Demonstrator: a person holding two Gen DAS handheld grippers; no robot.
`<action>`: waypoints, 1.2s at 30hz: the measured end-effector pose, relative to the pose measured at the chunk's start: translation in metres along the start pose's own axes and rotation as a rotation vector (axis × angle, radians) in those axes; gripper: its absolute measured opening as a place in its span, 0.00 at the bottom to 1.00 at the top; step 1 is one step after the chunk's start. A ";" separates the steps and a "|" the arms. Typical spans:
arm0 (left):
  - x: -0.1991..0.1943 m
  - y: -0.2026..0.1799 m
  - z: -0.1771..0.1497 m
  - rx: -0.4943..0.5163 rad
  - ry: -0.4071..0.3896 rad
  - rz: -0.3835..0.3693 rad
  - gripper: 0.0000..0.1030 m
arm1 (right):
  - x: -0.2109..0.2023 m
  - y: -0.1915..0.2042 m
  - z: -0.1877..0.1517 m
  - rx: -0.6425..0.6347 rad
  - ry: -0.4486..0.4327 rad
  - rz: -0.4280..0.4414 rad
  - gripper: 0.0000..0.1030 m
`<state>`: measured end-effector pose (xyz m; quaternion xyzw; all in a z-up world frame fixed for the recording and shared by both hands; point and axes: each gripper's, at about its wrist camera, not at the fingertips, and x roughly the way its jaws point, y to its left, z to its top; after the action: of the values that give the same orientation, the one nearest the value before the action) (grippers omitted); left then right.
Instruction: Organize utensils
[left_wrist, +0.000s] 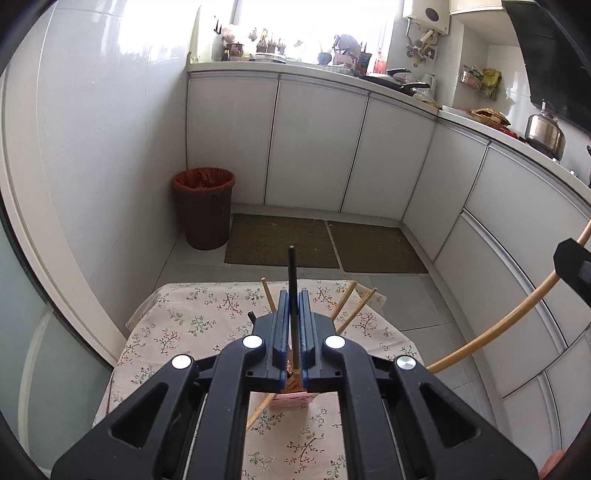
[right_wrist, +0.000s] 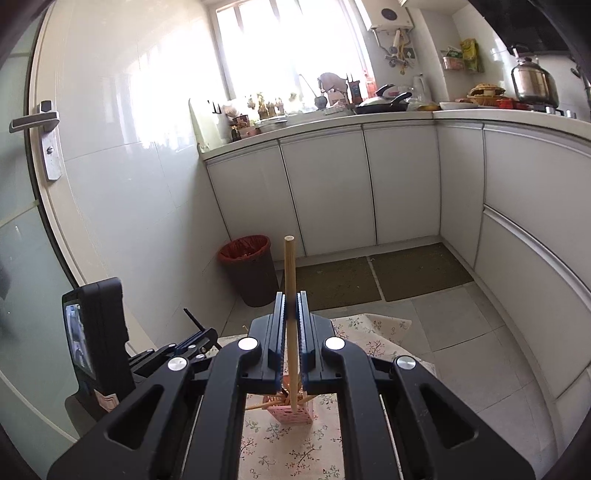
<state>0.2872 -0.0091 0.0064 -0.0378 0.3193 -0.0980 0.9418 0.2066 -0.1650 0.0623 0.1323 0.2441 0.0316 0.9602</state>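
- Fingers of the left gripper (left_wrist: 294, 306) were clamped on a dark chopstick (left_wrist: 291, 273); those of the right gripper (right_wrist: 291, 314) pinched a pale wooden chopstick (right_wrist: 289, 280). Both sticks were held above the pink perforated holder (right_wrist: 291, 412) near the middle of the table (left_wrist: 207, 321).
- Risk, as I judged it: with both sticks converging on one small holder, they could knock each other or tip the light plastic box, and the loose chopsticks already leaning out of it could spill.
- Smooth, thin, round sticks could slip or swivel in the ribbed blue pads.
- Floral cloth over the table was soft and might let the holder slide.
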 end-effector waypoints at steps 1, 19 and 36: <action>0.009 0.001 -0.005 -0.004 0.033 -0.021 0.04 | 0.007 0.000 -0.002 -0.001 0.005 0.000 0.06; -0.074 0.076 0.002 -0.162 -0.101 0.008 0.22 | 0.095 0.018 -0.035 0.011 0.031 -0.015 0.07; -0.089 0.045 -0.019 -0.077 -0.104 0.196 0.73 | 0.026 0.009 -0.040 -0.027 0.012 -0.171 0.62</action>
<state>0.2140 0.0534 0.0385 -0.0476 0.2759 0.0093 0.9600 0.2099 -0.1437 0.0188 0.0976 0.2597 -0.0463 0.9596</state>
